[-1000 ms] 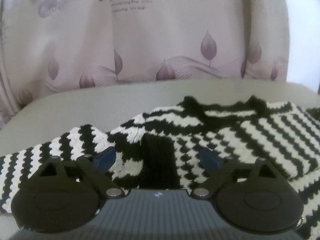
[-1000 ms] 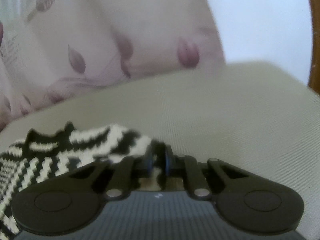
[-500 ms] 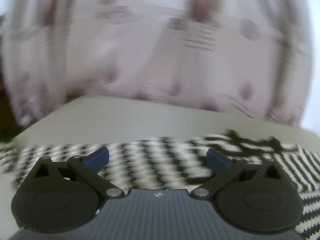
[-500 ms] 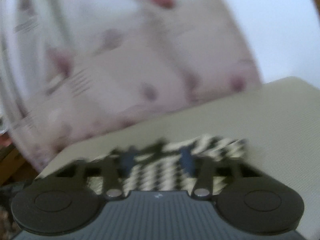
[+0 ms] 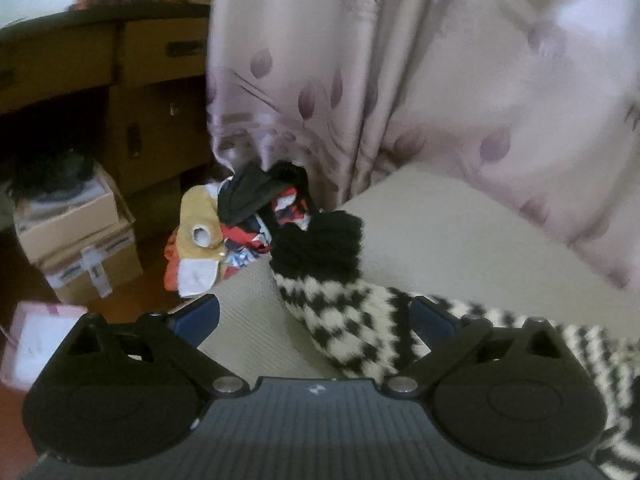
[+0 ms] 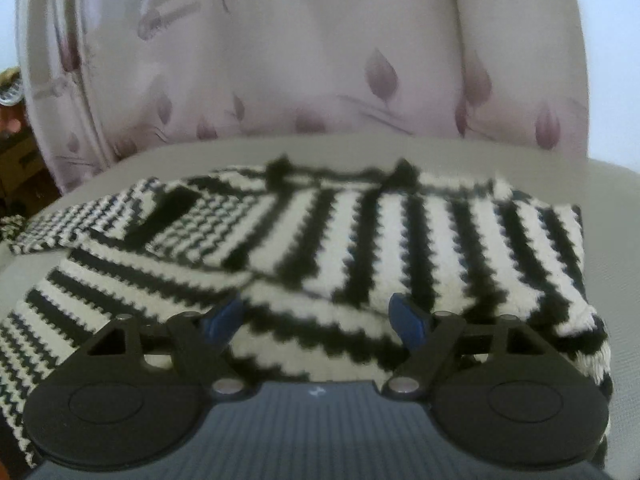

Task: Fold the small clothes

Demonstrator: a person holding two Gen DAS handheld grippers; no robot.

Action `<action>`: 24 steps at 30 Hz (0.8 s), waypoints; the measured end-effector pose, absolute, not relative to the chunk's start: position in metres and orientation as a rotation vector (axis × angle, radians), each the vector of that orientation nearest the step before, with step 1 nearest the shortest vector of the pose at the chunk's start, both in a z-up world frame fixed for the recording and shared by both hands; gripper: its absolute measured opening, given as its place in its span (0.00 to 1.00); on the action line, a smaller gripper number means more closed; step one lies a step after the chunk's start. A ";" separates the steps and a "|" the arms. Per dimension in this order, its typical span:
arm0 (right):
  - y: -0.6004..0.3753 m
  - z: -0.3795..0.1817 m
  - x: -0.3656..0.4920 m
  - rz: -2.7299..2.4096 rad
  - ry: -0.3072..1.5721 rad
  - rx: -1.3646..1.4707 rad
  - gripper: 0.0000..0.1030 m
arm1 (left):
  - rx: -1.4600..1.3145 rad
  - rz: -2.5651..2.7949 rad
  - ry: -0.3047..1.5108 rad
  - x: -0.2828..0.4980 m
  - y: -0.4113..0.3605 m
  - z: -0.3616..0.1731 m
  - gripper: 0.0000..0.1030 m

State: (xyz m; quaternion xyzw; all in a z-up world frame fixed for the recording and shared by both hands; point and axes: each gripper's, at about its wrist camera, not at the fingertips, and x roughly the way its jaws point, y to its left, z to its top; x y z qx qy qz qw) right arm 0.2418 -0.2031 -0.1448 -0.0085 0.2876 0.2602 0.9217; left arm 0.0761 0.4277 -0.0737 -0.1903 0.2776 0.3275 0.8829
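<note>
Knitted black-and-white striped sweater (image 6: 400,236) is lying on the beige mat (image 5: 440,232); left gripper (image 5: 314,322), spread wide, is straddling its black-cuffed sleeve (image 5: 332,268); right gripper (image 6: 318,320) is gaping, empty. Pinch near the cuff.

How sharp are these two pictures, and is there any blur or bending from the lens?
Left wrist view: gripper fairly sharp, sleeve soft, curtain and boxes blurred and bowed toward the edges. Right wrist view: sweater stripes slightly smeared, curtain out of focus, corners dark from the fisheye.
</note>
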 end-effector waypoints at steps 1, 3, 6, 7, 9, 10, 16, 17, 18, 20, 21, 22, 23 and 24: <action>-0.204 -0.145 0.243 0.535 0.591 -0.014 0.78 | -0.393 0.683 0.588 0.082 0.433 -0.076 0.97; -0.203 -0.147 0.245 0.519 0.608 -0.012 0.78 | -0.375 0.661 0.612 0.095 0.441 -0.083 0.97; -0.199 -0.147 0.244 0.513 0.609 -0.037 0.78 | -0.353 0.678 0.612 0.106 0.442 -0.094 0.43; -0.198 -0.148 0.244 0.513 0.609 -0.045 0.78 | -0.384 0.675 0.623 0.106 0.444 -0.097 0.12; -0.197 -0.147 0.243 0.513 0.606 -0.052 0.78 | -0.452 0.696 0.532 0.097 0.440 -0.093 0.10; -0.198 -0.147 0.242 0.517 0.606 -0.046 0.78 | -0.458 0.689 0.489 0.094 0.436 -0.087 0.10; -0.216 -0.147 0.248 0.532 0.615 0.078 0.78 | -0.452 0.574 0.313 0.091 0.395 -0.032 0.10; -0.220 -0.147 0.248 0.535 0.611 0.099 0.78 | -0.443 0.555 0.295 0.096 0.384 -0.021 0.10; -0.223 -0.147 0.248 0.536 0.606 0.120 0.78 | -0.426 0.541 0.278 0.100 0.373 -0.011 0.10; -0.229 -0.147 0.249 0.531 0.598 0.159 0.78 | -0.384 0.505 0.244 0.111 0.344 0.011 0.10; -0.232 -0.147 0.249 0.529 0.594 0.181 0.78 | -0.365 0.484 0.228 0.116 0.330 0.021 0.10; -0.236 -0.147 0.249 0.532 0.590 0.206 0.78 | -0.343 0.466 0.211 0.120 0.315 0.030 0.10; -0.240 -0.147 0.250 0.534 0.586 0.230 0.78 | -0.320 0.443 0.194 0.125 0.299 0.039 0.10; -0.244 -0.147 0.250 0.535 0.581 0.253 0.78 | -0.303 0.416 0.180 0.130 0.284 0.047 0.10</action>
